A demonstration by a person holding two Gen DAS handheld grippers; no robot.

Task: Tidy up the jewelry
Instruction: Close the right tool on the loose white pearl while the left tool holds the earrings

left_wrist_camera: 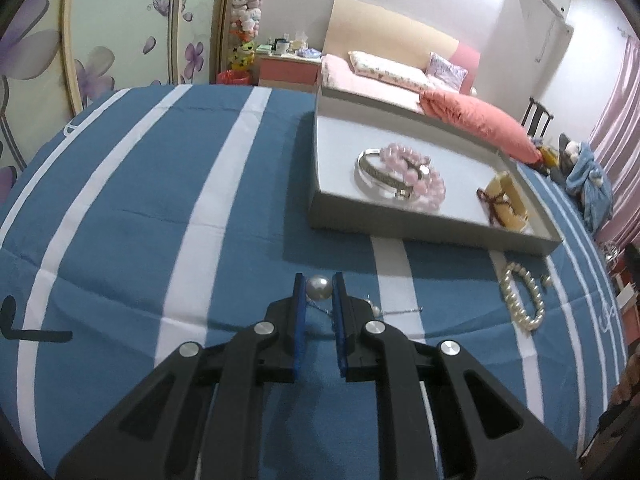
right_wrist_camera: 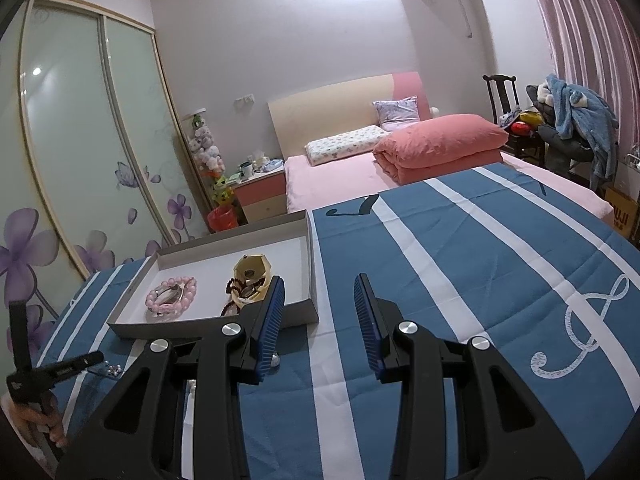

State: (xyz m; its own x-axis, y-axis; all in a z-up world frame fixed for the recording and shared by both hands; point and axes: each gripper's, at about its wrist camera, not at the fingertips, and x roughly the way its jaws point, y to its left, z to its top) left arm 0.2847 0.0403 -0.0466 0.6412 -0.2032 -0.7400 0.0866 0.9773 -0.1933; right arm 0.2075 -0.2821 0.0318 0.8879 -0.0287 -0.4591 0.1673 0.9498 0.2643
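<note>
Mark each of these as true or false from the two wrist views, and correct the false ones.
1. The left tongs are closed on a large pearl. True.
2. The right tongs hold a pink bead bracelet. False: they are open and hold nothing; the pink bead bracelet lies in the gray tray.
3. The white pearl bracelet is inside the tray. False: it lies on the blue striped bedspread, just outside the tray.
4. A silver bangle lies touching the pink bead bracelet. True.
5. The tray is empty. False: it also holds a yellow pouch.
</note>
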